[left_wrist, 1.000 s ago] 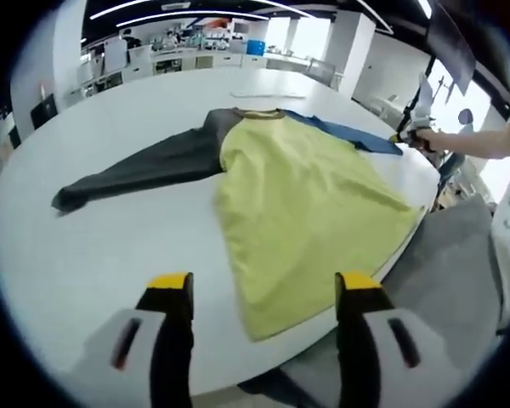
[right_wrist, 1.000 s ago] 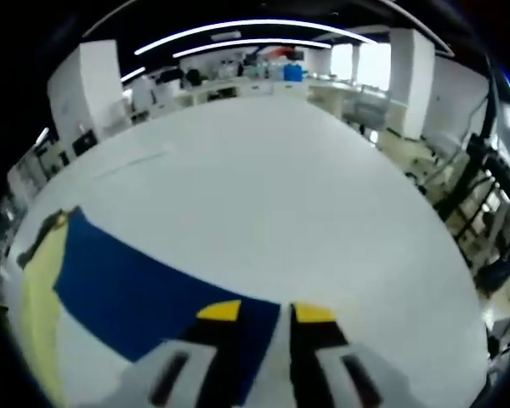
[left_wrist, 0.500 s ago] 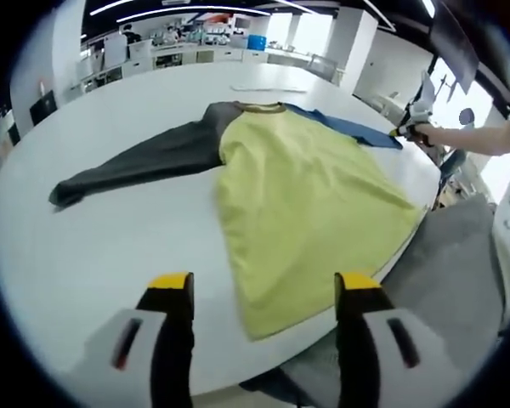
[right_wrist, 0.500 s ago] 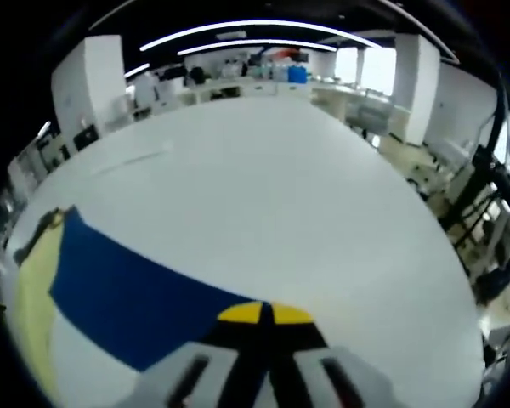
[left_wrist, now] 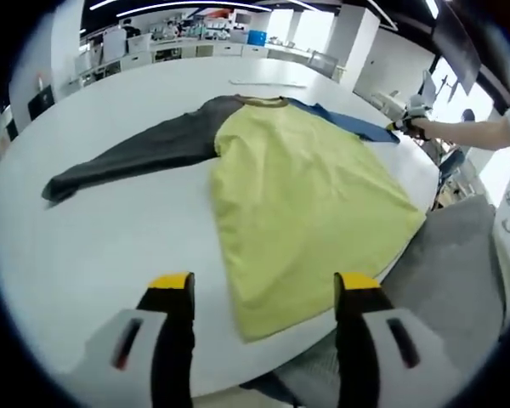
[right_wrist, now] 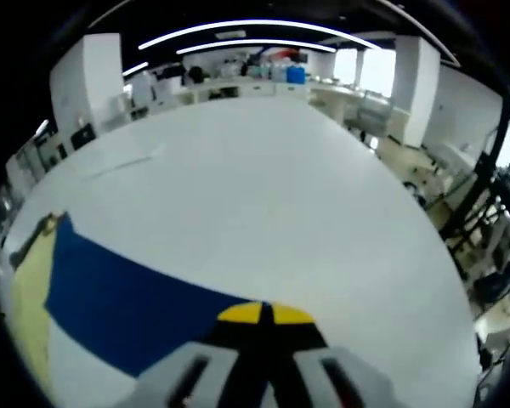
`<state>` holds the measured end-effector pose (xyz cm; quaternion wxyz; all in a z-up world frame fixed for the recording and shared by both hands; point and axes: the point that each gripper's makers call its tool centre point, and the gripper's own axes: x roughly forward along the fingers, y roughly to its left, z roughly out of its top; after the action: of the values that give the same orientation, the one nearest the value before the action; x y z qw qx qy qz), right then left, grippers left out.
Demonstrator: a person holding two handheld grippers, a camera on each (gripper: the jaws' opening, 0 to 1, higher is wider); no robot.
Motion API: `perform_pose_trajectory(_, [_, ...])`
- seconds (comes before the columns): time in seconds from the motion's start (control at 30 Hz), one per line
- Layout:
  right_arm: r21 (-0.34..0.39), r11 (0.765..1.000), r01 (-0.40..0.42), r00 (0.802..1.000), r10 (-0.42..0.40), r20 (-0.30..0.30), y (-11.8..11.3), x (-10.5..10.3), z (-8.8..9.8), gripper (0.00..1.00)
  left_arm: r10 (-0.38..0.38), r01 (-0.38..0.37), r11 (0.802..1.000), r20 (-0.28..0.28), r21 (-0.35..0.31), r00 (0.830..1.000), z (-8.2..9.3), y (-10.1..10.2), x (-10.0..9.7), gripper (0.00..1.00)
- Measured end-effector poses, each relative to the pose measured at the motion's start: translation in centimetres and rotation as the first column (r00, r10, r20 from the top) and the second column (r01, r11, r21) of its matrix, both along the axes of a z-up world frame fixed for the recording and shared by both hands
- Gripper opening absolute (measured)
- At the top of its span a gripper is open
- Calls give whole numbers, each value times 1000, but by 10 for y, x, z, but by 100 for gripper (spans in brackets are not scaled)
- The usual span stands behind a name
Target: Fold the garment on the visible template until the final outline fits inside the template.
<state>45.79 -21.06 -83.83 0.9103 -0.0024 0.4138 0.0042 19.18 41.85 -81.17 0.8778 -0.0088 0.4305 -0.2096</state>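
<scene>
- The white table bears the whole job; I can make out no template outline on it, and no bin, tray or other container sits on it.
- The long-sleeved shirt lies flat across the table: yellow-green body in the middle, its hem at the near edge and slightly over it.
- The dark grey sleeve stretches out flat and untouched, well apart from the blue one.
- The blue sleeve runs out from the yellow body toward the table's far side; its cuff end sits between the right jaws.
- The right gripper has its yellow tips pressed together, pinching that cuff, so the first sleeve fold looks to be under way. Next, I judge, the cuff must be carried across onto the yellow body and laid flat.
- The left gripper hangs spread wide over the hem, holding nothing.
</scene>
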Motion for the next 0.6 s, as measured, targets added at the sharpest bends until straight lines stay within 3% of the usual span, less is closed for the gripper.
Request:
perform_pose_trajectory(0.27, [-2,1000,19,1000,-19,5,12,-11,3,0,-4,4,1000,-5,-2,1000,-3,-1,1,63])
perform_pose_trajectory(0.53, [-5,1000,22,1000,-22,-6,8,-10,4,0,-1,1,1000,1,-4,1000,-2,0,4,63])
perform_pose_trajectory(0.6, [1,1000,16,1000,-16,-4,6,-8,3,9,-2,2,1000,6,-4,1000,-1,1,7,63])
